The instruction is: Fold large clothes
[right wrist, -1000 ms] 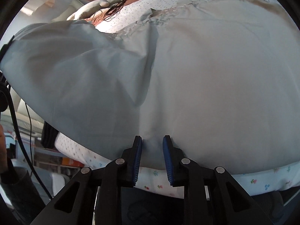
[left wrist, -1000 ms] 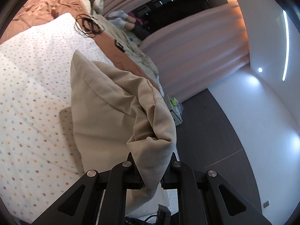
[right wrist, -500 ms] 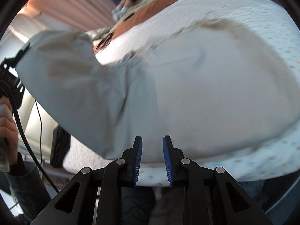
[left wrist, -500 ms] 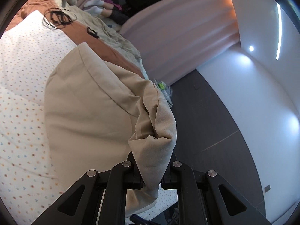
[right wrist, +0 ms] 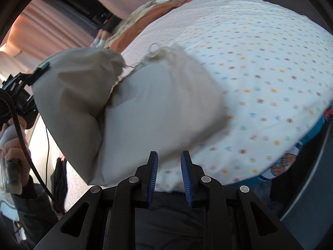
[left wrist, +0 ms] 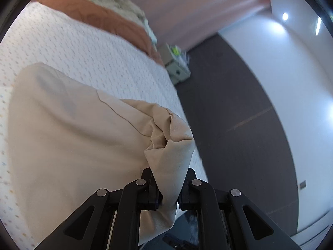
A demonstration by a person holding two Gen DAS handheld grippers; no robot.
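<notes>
A large beige garment [left wrist: 79, 137] lies folded over on the dotted white bedsheet [left wrist: 87, 54]. My left gripper [left wrist: 168, 179] is shut on a bunched corner of it and holds that corner up near the bed's edge. In the right wrist view the same garment [right wrist: 158, 104] lies on the sheet [right wrist: 260, 66], one end lifted at the left by the other gripper [right wrist: 22, 87]. My right gripper [right wrist: 169, 162] is open with blue pads and holds nothing, just in front of the garment's near edge.
A rust-brown blanket [left wrist: 108, 20] and a rumpled cream throw [left wrist: 116, 2] lie at the bed's far end. A small cabinet [left wrist: 177, 66] stands on the dark floor [left wrist: 239, 125] beside pink curtains [left wrist: 187, 6]. A black cable [right wrist: 27, 145] hangs by the person's hand.
The garment has been folded over into a smaller shape and more bare sheet shows. My left gripper moved with its corner. My right gripper pulled back off the cloth and stays open.
</notes>
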